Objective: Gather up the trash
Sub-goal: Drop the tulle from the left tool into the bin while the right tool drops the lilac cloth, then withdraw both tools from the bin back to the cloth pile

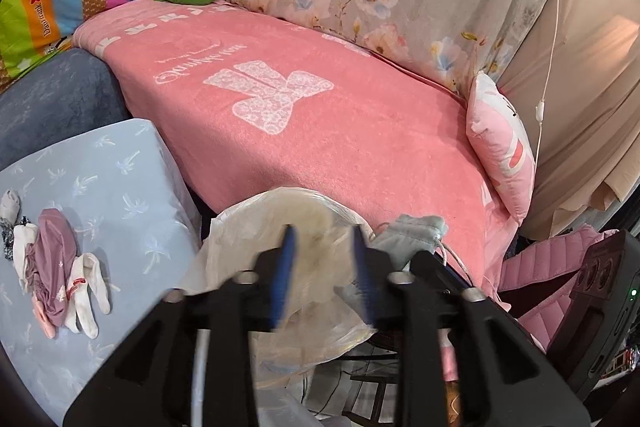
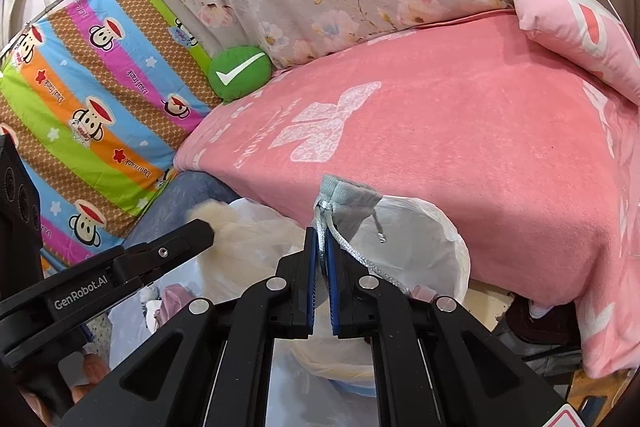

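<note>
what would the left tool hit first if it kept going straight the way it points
Most likely the white trash bag: its open rim sits right between and ahead of the left tool tips. Past that lies the pink blanket. Depth is unclear and the tips are blurred, so it may already touch the bag.

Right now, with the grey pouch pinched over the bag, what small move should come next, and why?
Probably open the right gripper to drop the grey drawstring pouch. It hangs by its cord over the open mouth of the white trash bag, whose other side the left gripper seems to hold up.
</note>
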`<state>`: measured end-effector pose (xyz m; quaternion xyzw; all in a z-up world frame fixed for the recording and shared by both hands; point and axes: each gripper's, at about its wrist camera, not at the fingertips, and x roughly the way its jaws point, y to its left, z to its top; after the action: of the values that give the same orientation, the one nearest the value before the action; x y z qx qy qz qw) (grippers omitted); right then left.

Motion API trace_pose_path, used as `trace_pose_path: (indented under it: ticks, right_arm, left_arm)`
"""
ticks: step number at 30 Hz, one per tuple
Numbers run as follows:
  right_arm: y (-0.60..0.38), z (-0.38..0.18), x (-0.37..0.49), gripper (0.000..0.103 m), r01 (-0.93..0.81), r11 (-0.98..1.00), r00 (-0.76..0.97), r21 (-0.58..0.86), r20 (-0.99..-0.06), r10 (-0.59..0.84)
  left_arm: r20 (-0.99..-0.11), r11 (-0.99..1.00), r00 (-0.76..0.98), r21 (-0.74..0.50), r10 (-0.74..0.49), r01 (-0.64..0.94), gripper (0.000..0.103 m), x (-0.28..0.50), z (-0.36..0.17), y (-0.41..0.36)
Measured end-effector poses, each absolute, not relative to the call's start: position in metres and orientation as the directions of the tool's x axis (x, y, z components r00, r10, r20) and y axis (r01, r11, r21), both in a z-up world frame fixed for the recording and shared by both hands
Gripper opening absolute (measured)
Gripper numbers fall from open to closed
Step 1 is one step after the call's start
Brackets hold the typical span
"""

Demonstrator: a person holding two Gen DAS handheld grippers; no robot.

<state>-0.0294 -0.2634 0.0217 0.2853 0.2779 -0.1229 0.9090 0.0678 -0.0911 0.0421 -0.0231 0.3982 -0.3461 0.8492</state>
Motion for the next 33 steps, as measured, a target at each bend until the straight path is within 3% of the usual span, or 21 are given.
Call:
trace_pose_path:
  ticks: [1, 2, 26, 33]
  right_arm:
    - [-0.262, 0.021, -0.028, 0.008, 0.382, 0.807, 0.814, 0.449, -0.577, -0.064]
    - [-0.262, 0.019, -0.026, 0.008, 0.383, 0.808, 0.813, 0.448, -0.579, -0.064]
    - [-0.218, 0.002, 0.010, 0.012, 0.325, 0.856, 0.775, 0.402, -0.632, 0.003]
    - [-0.203, -0.001, 0.013, 0.019, 0.306, 0.868, 0.765, 0.391, -0.644, 0.020]
  left_arm:
    - [-0.655, 0.767, 0.458, -0.310, -0.601, 0.562, 0.066, 0.068, 0.042, -0.092]
    - [-0.645, 0.776, 0.479, -0.305, -0.595, 0.553, 0.071, 0.067, 0.043, -0.089]
    - [-0.667, 0.842, 0.531, -0.307, -0.523, 0.444, 0.071, 0.093, 0.023, -0.042]
    - [-0.678, 0.858, 0.537, -0.307, -0.501, 0.413, 0.072, 0.095, 0.016, -0.026]
